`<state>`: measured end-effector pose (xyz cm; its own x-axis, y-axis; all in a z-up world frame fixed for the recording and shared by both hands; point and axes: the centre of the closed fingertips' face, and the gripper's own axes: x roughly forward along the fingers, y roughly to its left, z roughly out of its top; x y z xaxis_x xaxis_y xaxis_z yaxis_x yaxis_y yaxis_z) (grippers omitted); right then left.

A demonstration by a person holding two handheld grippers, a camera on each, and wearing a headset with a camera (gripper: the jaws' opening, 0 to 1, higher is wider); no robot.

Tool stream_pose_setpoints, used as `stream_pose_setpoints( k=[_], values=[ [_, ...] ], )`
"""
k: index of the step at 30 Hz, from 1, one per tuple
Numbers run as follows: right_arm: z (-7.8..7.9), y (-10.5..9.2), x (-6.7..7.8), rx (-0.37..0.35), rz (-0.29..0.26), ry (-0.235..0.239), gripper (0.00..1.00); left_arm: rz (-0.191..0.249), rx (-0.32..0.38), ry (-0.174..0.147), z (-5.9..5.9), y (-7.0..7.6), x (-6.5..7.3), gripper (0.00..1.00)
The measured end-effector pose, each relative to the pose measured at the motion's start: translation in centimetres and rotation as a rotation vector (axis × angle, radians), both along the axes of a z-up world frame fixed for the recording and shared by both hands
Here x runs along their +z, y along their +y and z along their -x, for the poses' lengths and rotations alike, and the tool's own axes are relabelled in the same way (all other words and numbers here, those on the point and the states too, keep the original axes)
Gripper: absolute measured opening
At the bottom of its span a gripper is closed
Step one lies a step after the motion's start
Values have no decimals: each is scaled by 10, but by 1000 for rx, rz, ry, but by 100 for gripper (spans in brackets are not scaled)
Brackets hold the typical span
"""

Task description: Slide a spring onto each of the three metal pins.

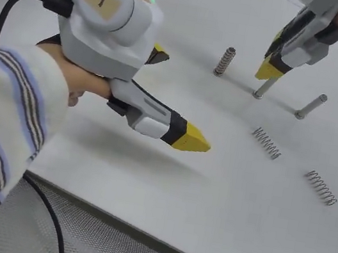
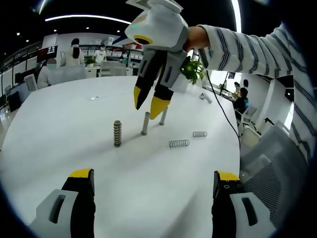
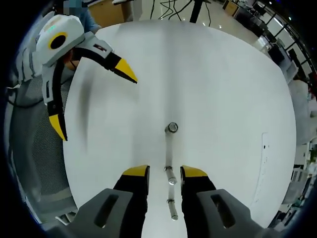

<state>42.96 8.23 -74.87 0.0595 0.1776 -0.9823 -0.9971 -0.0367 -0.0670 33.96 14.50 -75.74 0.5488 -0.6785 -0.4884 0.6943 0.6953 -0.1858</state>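
Three metal pins stand in a row on the white table (image 1: 147,181). The nearest pin (image 1: 224,61) wears a spring (image 2: 117,133). The middle pin (image 1: 263,88) and the far pin (image 1: 310,106) are bare. My right gripper (image 1: 269,70) hovers open just above the middle pin (image 3: 171,176), whose top shows between the jaws, untouched. Two loose springs (image 1: 266,143) (image 1: 321,188) lie flat beside the pins. My left gripper (image 1: 178,97) is held wide open and empty, well back from the pins (image 2: 145,123).
A black cable (image 1: 45,209) runs from the left gripper past the table's near edge, above a grey mesh surface (image 1: 103,245). Bare tabletop surrounds the pins. People and desks are far behind the table (image 2: 74,54).
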Motion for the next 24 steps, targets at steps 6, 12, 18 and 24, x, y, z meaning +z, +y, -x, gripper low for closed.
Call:
stream_pose_setpoints(
  k=[6,12,18,24],
  values=[
    [7,-16,14,-20,-21,-7,25,-8,1,-7,0,1,7,98],
    [12,-26,27,-44,-57,-25,25,-34,-3,-17,2,5,12,98],
    [18,-36,39,-83,-105,-47,26,-79,-27,-27,6,6,20,98],
    [24,-47,47,-119,-172,-73,26,-82,-35,-43,7,5,28,98]
  ],
)
